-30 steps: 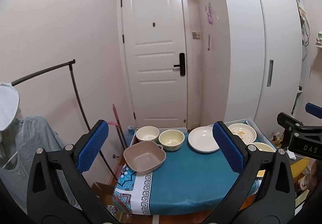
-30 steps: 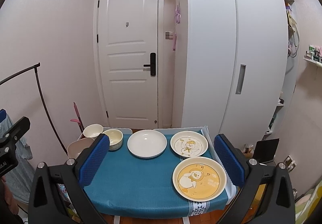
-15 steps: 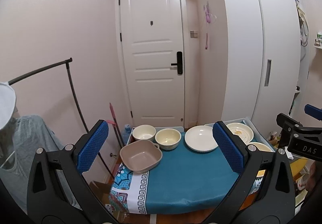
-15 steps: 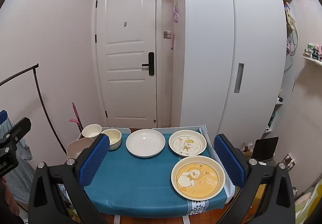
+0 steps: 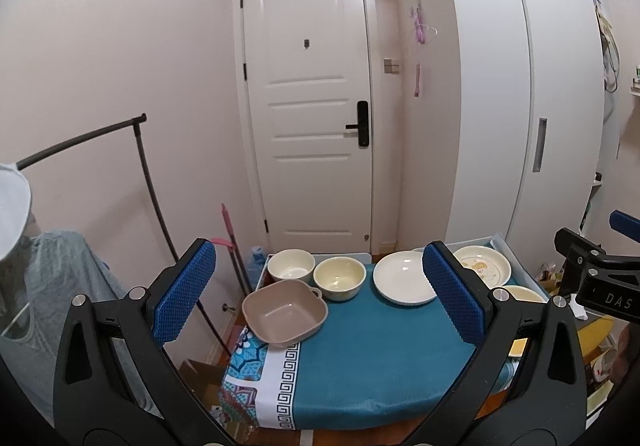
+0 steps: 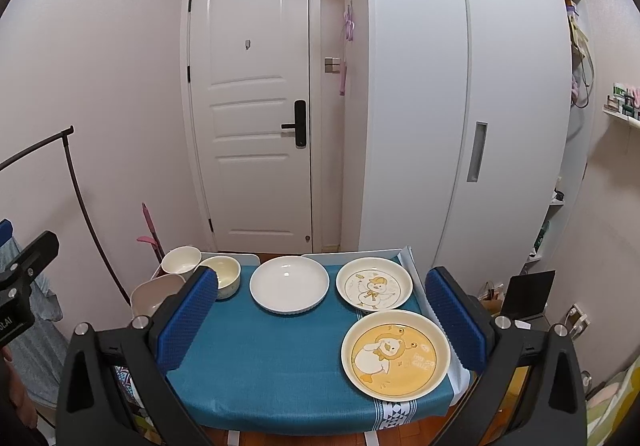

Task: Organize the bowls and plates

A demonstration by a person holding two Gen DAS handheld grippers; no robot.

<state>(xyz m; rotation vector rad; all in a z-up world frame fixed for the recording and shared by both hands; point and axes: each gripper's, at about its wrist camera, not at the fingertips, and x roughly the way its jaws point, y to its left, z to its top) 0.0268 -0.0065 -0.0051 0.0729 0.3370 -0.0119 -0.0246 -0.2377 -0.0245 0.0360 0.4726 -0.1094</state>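
A small table with a blue cloth [image 5: 360, 358] [image 6: 272, 362] carries the dishes. At its left are a tan square bowl [image 5: 284, 313] [image 6: 154, 294], a white bowl [image 5: 291, 265] [image 6: 182, 261] and a cream bowl [image 5: 339, 277] [image 6: 226, 274]. A plain white plate [image 5: 402, 282] [image 6: 289, 284] lies at the back middle. A white duck plate [image 5: 486, 265] [image 6: 374, 288] and a yellow duck plate [image 6: 395, 354] lie at the right. My left gripper [image 5: 320, 298] and right gripper [image 6: 324, 322] are both open and empty, held back from the table.
A white door [image 5: 310, 105] and a tall white wardrobe [image 6: 460, 105] stand behind the table. A dark clothes rail [image 5: 148, 181] with a grey garment stands at the left. A pink-handled tool [image 6: 148, 226] leans by the wall. Clutter lies on the floor at the right.
Both grippers have drifted slightly back and up, so the table sits a little lower and farther in view. The jaws stayed open and no dish moved.
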